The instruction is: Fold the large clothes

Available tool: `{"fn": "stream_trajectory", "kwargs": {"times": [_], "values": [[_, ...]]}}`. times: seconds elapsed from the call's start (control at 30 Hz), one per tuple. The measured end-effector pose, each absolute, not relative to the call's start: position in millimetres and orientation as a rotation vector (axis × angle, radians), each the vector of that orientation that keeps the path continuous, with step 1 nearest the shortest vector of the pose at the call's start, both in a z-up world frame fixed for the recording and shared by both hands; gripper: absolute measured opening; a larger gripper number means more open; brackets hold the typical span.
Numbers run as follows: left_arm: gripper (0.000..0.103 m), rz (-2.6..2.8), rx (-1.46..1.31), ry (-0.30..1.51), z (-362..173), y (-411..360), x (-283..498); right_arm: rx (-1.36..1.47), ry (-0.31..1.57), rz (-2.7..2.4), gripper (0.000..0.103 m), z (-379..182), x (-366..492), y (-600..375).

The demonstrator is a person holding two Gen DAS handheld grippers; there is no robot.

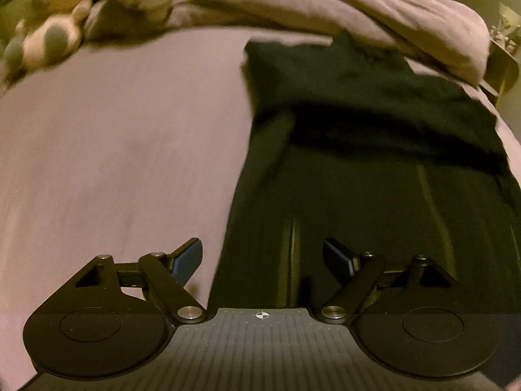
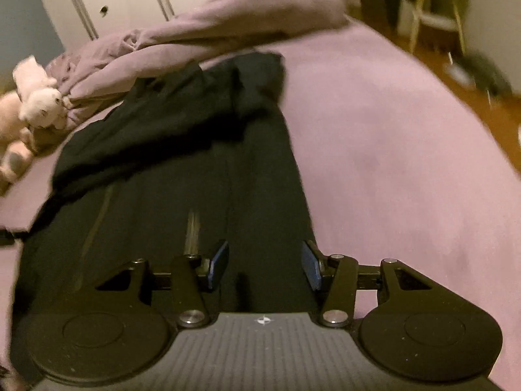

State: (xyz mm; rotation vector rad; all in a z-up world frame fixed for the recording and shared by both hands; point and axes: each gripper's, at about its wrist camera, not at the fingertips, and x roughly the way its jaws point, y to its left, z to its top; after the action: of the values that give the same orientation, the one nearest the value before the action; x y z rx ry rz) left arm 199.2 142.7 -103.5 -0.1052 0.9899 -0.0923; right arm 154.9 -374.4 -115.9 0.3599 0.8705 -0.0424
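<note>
A large dark garment (image 1: 374,169) lies spread lengthwise on the pink bed sheet (image 1: 114,163), with its far part folded over in a bunched layer. My left gripper (image 1: 262,259) is open and empty over the garment's near left edge. In the right wrist view the same dark garment (image 2: 182,176) runs away from me. My right gripper (image 2: 265,265) is open and empty over the garment's near right edge, where the cloth meets the pink sheet (image 2: 390,163).
A rumpled mauve duvet (image 1: 358,9) lies bunched along the far side of the bed. Plush toys (image 1: 65,16) sit at the far left, also in the right wrist view (image 2: 35,104). Wooden floor and a chair (image 2: 433,9) lie beyond the bed's right edge.
</note>
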Motion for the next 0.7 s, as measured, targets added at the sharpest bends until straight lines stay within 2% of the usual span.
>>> {"fn": "stream_trajectory", "kwargs": {"times": [0.07,0.13,0.2,0.3,0.43,0.57,0.63,0.7], "values": [[0.086,-0.086,-0.143,1.019,-109,153,162,0.408,0.89,-0.064,0.05,-120,112,-383],[0.086,-0.074,-0.191,1.038,-115,162,133,0.445,0.885,-0.086,0.057,-125,77,-389],[0.086,-0.053,-0.233,1.057,-121,170,114,0.485,0.877,-0.117,0.059,-132,55,-393],[0.086,-0.016,-0.267,1.078,-129,181,100,0.574,0.868,-0.091,0.059,-140,43,-397],[0.086,-0.05,-0.308,1.104,-136,189,92,0.525,0.895,-0.053,0.058,-145,48,-388],[0.075,-0.071,-0.403,1.141,-145,198,90,0.562,0.932,-0.056,0.047,-152,51,-395],[0.068,-0.082,-0.419,1.139,-143,201,88,0.591,0.948,-0.067,0.033,-155,50,-401],[0.058,-0.099,-0.398,1.143,-141,202,86,0.614,0.957,-0.059,0.027,-156,48,-405]]}}
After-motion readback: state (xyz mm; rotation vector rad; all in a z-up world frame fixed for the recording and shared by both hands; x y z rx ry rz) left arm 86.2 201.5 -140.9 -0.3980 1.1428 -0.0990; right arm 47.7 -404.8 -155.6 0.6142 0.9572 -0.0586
